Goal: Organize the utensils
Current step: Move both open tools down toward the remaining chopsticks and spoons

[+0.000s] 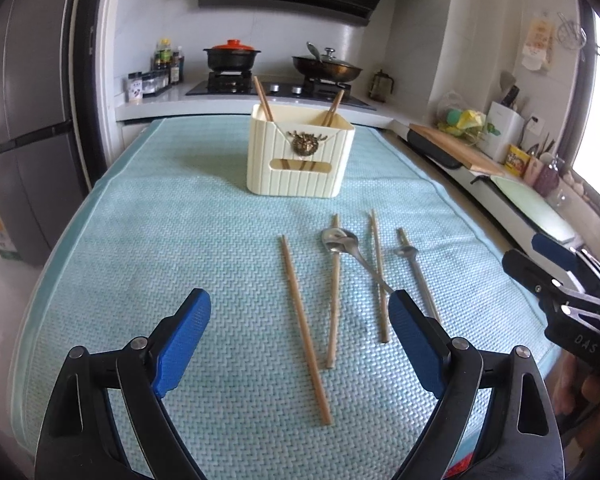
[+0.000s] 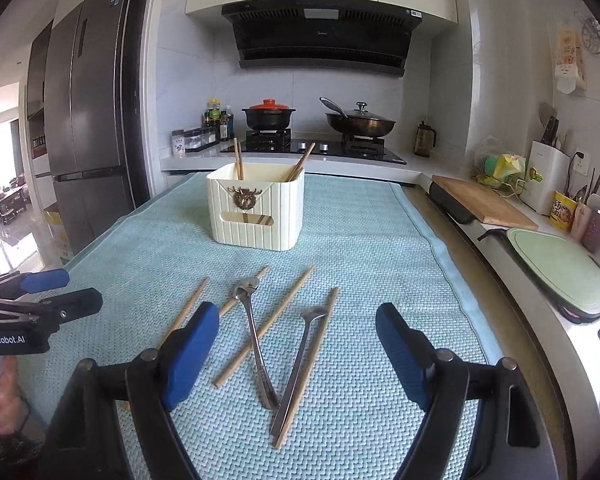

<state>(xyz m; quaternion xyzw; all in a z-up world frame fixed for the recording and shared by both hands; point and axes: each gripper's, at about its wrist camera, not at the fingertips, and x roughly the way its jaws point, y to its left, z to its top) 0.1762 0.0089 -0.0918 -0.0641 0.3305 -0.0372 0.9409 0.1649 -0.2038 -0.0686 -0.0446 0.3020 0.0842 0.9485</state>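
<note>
Fingers (image 2: 192,356) of the right gripper (image 2: 298,354) stood wide and empty, straddling the spoons (image 2: 256,344), handles pointing toward it at lower centre.

- cloth (image 1: 148,240) on table: pale teal, woven zigzag texture
- holder box (image 1: 300,160): cream w/ vertical ribs, bronze-coloured emblem (image 1: 302,144) on front
- chopsticks (image 1: 306,328): light tan wood, plain; same for the ones in the box
- spoons (image 2: 256,344): shiny silver metal
- left gripper (image 1: 300,344): black frame, blue textured pads (image 1: 184,344)
- right gripper (image 2: 298,356): same, black w/ blue pads (image 2: 190,356)
- clay pot (image 2: 269,116): black, red-orange lid
- wok (image 2: 360,124): dark brown-black, glass lid
- hood (image 2: 320,36): black
- fridge (image 2: 84,120): dark grey
- cutting board (image 2: 484,204): light wood
- tray (image 2: 560,272) by the counter edge: pale green
</note>
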